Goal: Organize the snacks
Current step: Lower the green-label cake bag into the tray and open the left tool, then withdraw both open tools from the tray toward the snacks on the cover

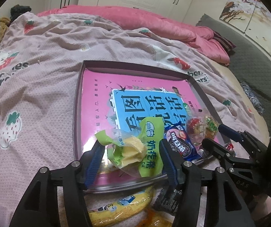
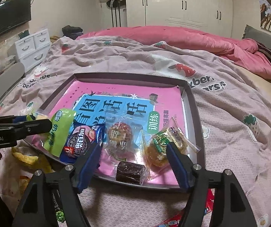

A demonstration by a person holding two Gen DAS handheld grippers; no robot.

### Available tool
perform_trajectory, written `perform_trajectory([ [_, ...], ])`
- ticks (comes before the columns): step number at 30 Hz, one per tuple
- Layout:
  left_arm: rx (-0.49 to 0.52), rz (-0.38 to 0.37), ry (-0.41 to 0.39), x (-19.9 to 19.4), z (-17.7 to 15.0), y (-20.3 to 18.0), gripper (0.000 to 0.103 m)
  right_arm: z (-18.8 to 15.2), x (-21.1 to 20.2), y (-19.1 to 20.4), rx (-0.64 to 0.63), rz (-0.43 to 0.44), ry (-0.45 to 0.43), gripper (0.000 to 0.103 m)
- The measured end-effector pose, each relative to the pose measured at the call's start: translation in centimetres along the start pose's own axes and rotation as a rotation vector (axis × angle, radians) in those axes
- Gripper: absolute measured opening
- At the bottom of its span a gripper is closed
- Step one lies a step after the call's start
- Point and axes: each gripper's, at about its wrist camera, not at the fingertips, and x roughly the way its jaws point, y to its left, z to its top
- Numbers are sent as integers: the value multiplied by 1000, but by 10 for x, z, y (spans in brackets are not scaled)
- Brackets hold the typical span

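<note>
Pink strawberry bedspread (image 2: 230, 113), tray (image 2: 196, 113) of snacks, white wardrobe (image 2: 182, 3), both grippers (image 1: 131, 157) (image 2: 133, 157) parted, empty

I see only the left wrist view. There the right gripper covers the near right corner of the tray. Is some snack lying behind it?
Observer: Yes. A dark brown roll in clear wrap lies on the tray, close to its near rim.
Operator: Do the right fingers hold this roll?
Observer: No. The right gripper is open, and the roll lies loose on the tray, in line with the gap, with neither pad pressing on it.
</note>
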Motion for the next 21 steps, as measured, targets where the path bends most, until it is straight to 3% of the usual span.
perform_trajectory([
  [8, 7, -2, -17, -10, 3, -1, 70, 2, -4, 3, 4, -18, -10, 77],
  [15, 8, -4, -24, -15, 4, -2, 72, 3, -9, 4, 13, -28, -22, 88],
  [21, 23, -5, -38, -21, 5, -6, 76, 6, -15, 0, 28, -50, -42, 89],
])
